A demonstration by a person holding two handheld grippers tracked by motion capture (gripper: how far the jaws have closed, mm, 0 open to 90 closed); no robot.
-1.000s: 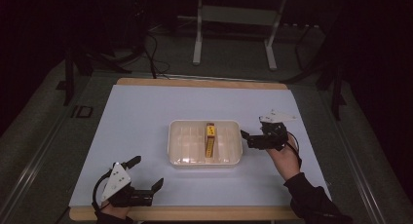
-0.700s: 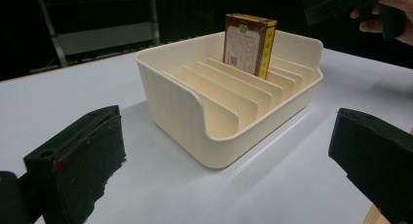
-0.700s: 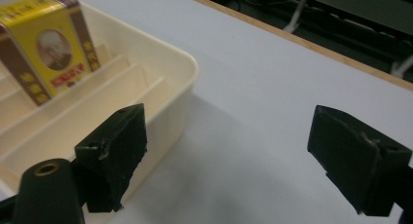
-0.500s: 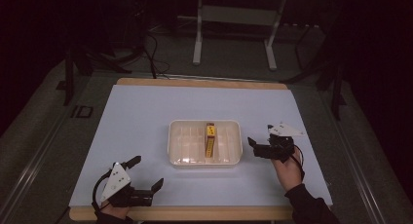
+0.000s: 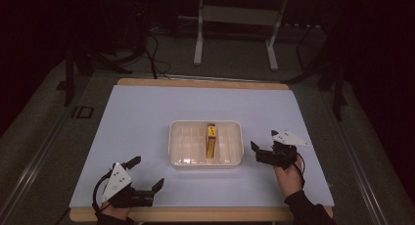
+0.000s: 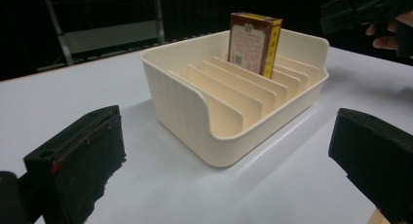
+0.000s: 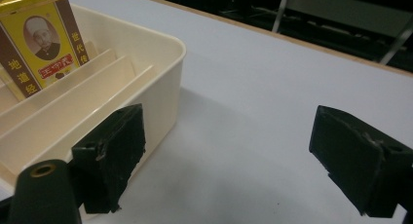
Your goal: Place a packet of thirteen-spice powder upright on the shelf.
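Your left gripper (image 5: 147, 178) sits at the near left corner of the table (image 5: 147, 117), well apart from everything, jaws spread wide and empty, aimed toward the middle. At the centre lies a cream tray (image 5: 178, 154) with upright dividers, likely there to keep flat items standing on edge. One yellow and brown box (image 5: 211, 140) stands upright in a slot right of the tray's middle, propped by the dividers. Just right of the tray, your right gripper (image 5: 264, 146) hovers near its wall, jaws wide apart, holding nothing and touching nothing that can be seen.
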